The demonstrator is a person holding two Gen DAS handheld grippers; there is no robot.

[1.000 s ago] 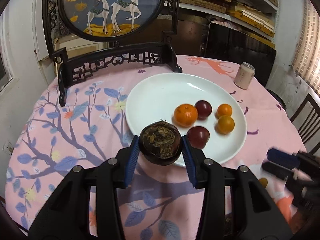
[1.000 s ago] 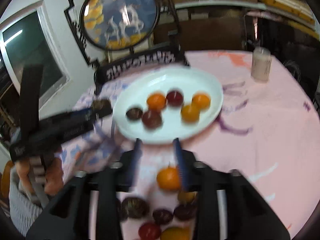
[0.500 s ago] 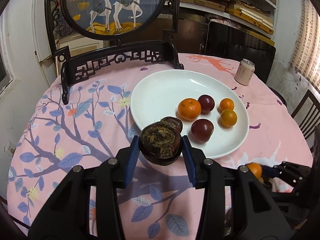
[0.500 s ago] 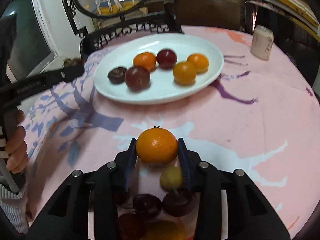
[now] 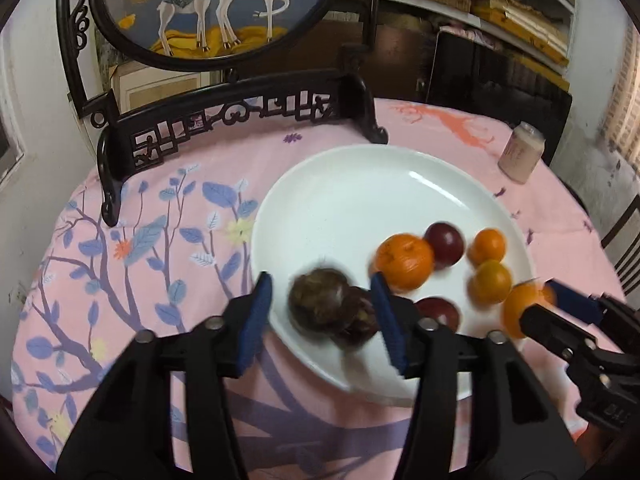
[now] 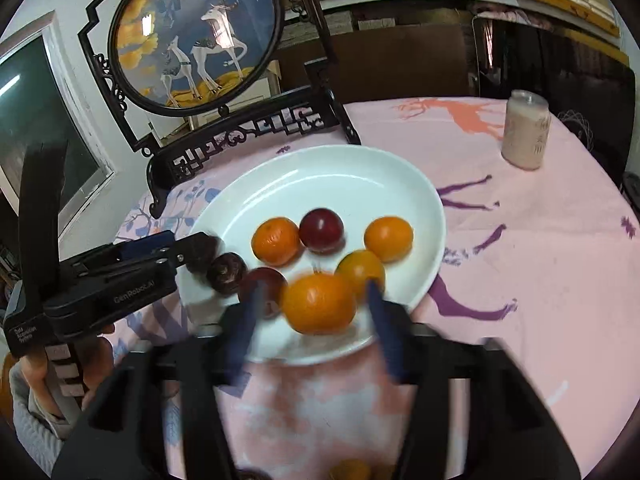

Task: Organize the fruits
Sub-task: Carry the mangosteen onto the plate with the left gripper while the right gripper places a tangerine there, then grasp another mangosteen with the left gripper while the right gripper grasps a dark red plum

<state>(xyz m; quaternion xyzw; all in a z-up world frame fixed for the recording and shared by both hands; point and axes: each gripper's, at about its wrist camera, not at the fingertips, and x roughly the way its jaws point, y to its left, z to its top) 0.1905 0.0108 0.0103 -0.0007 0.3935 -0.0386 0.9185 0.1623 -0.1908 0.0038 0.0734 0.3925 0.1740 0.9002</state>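
A white plate (image 5: 360,184) (image 6: 320,176) on the pink tablecloth holds oranges and dark red fruits. My left gripper (image 5: 320,316) stands open over the plate's near left rim; a brown rough fruit (image 5: 318,300) lies blurred between its spread fingers, next to another dark fruit (image 5: 356,324). My right gripper (image 6: 312,312) is open over the plate's near rim, and a large orange (image 6: 320,302) (image 5: 524,306) sits blurred between its fingers, apart from both pads.
A carved dark wooden stand with a round deer picture (image 5: 208,12) rises behind the plate. A pink can (image 6: 526,130) stands at the far right. More loose fruits (image 6: 350,470) lie on the cloth below my right gripper.
Both grippers moved over the plate and opened. The brown fruit left the left gripper's grip; the orange, carried from the table, is released by the right gripper.
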